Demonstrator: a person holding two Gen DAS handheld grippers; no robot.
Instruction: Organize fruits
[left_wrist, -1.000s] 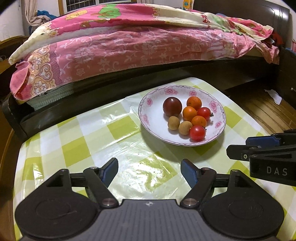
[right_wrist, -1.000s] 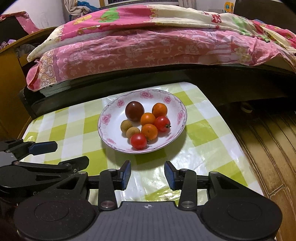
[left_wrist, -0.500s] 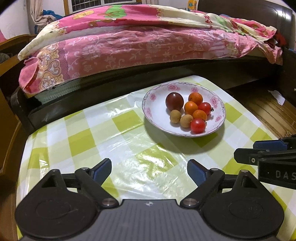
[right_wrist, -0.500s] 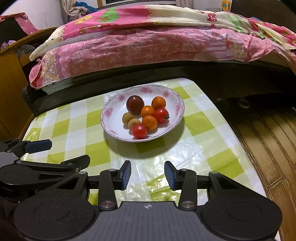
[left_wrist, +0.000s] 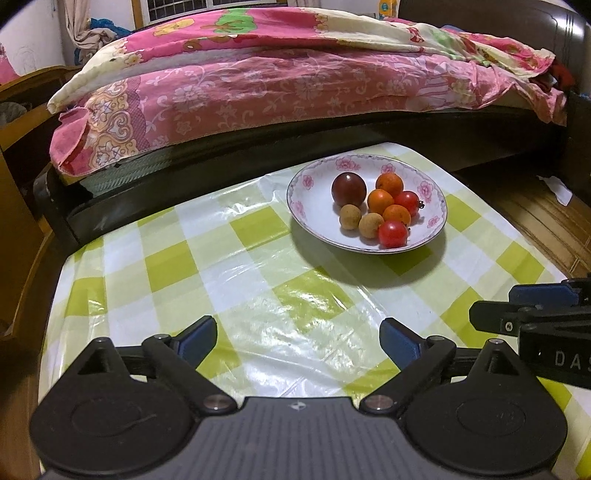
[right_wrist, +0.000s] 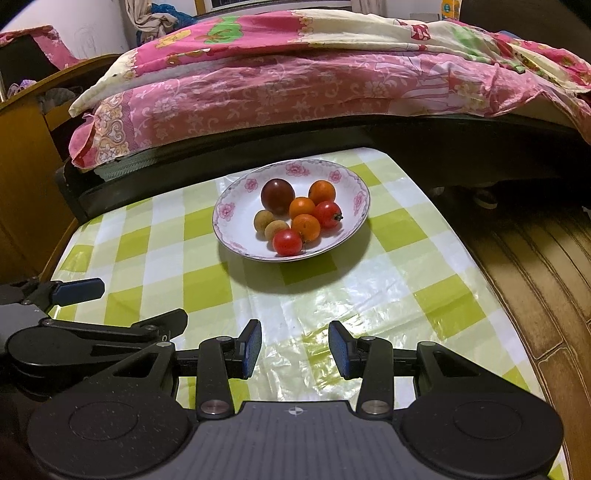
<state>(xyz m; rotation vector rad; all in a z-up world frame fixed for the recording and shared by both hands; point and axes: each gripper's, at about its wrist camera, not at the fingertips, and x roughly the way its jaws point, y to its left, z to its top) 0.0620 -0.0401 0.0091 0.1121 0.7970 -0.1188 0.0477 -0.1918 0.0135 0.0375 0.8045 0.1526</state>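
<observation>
A white floral plate (left_wrist: 432, 221) (right_wrist: 354, 221) sits on the far part of a green-checked table. It holds a dark purple fruit (left_wrist: 348, 189) (right_wrist: 277, 195), three orange fruits (left_wrist: 380, 201) (right_wrist: 306, 226), two red tomatoes (left_wrist: 393, 233) (right_wrist: 287, 242) and two tan longans (left_wrist: 371, 225) (right_wrist: 264, 220). My left gripper (left_wrist: 298, 341) is open and empty above the near table. My right gripper (right_wrist: 295, 349) is open and empty, well short of the plate; it also shows at the right edge of the left wrist view (left_wrist: 532, 314).
A bed with a pink floral quilt (left_wrist: 295, 85) (right_wrist: 314, 81) runs behind the table, its dark frame close to the plate. Wooden furniture (right_wrist: 26, 147) stands at left. Wood floor (right_wrist: 535, 258) lies to the right of the table edge.
Both grippers have drawn back from the plate, which now looks smaller and farther. The left jaws have opened wider. The fruits have not moved.
</observation>
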